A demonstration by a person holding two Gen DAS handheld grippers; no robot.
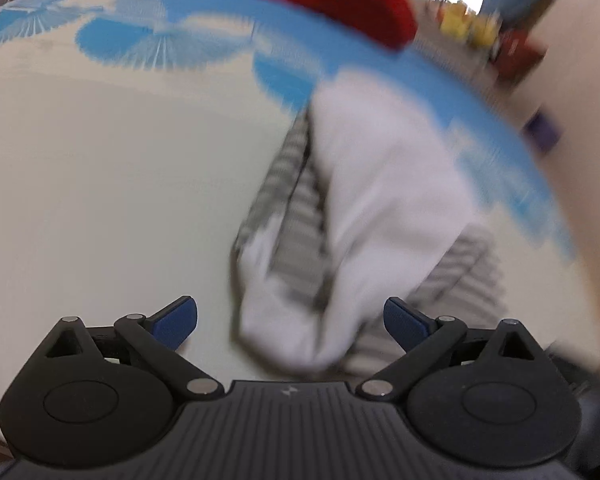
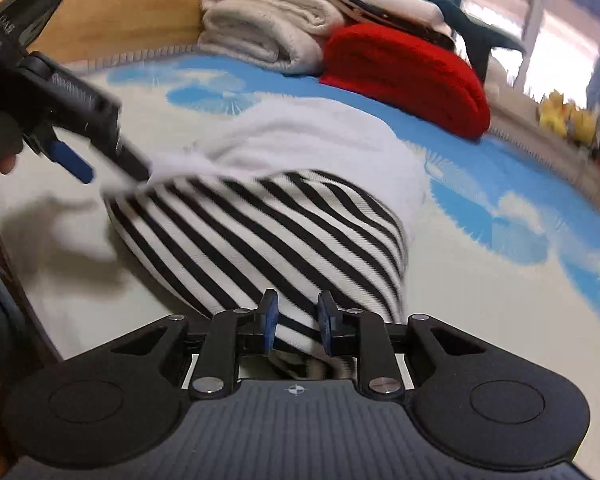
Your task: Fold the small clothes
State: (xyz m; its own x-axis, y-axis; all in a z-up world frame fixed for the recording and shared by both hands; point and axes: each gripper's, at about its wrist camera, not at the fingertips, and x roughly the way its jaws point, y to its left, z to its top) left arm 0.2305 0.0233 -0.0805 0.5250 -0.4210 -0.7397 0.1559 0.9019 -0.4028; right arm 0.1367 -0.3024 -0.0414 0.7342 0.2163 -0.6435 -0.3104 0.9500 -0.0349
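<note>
A small garment, black-and-white striped (image 2: 268, 232) with a white part (image 2: 308, 140) folded over it, lies on the pale mat (image 2: 480, 300). My right gripper (image 2: 298, 322) is shut on the near striped edge, with fabric pinched between its blue pads. In the left wrist view the same garment (image 1: 380, 200) is blurred and its near end lies between the wide-apart fingers of my left gripper (image 1: 290, 322). From the right wrist view, the left gripper (image 2: 112, 174) is open at the garment's left end, one finger against the white fabric.
A folded red garment (image 2: 408, 76) and a stack of cream and white folded clothes (image 2: 268, 24) sit at the mat's far edge. The mat has blue fan prints (image 1: 140, 40). Wooden floor (image 2: 120, 8) lies beyond; yellow objects (image 2: 564, 116) stand far right.
</note>
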